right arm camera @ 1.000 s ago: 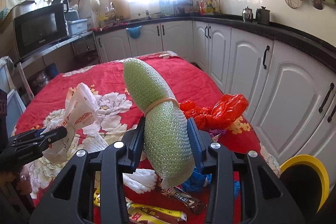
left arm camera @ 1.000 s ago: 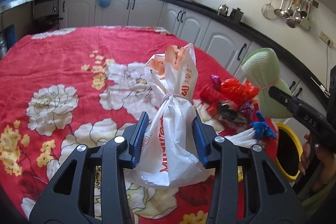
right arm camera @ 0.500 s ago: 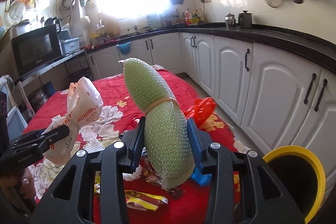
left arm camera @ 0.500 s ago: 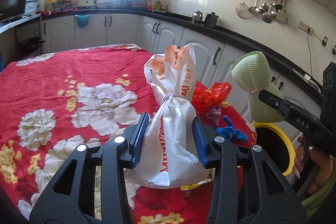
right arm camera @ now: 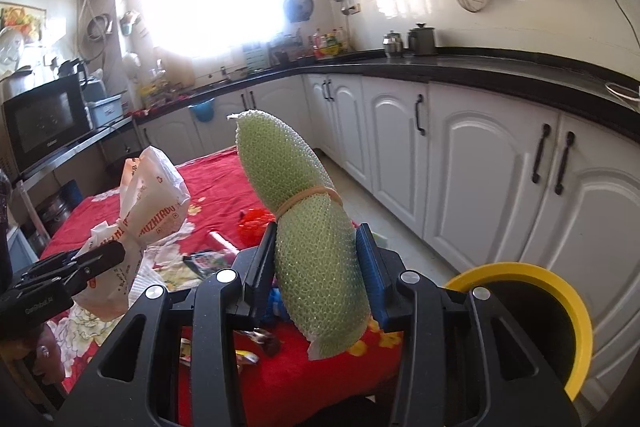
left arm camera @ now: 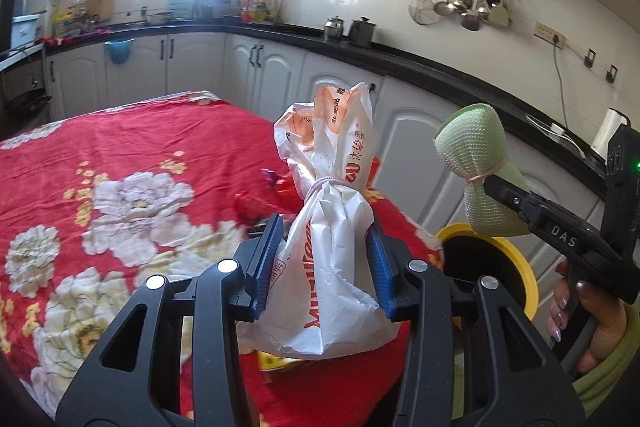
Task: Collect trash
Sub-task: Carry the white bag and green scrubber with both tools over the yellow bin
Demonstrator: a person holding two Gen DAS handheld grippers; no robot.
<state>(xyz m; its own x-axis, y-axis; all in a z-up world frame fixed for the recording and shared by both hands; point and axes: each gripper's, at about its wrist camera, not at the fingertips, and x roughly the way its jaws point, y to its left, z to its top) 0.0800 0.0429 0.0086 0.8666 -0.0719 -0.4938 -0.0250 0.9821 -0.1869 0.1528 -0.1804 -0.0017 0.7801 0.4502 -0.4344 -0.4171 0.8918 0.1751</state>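
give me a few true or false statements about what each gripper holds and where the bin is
1. The left gripper is clamped on a white plastic bag tied with a band. True.
2. The right gripper is empty. False: it is shut on a green foam net roll with a rubber band around it.
3. The yellow-rimmed bin stands on the floor beside the table, in front of the white cabinets. True.
4. The table is covered by a plain blue cloth. False: the cloth is red with large flowers.
5. The green roll is already inside the bin. False: it is held up in the air, clear of the bin.
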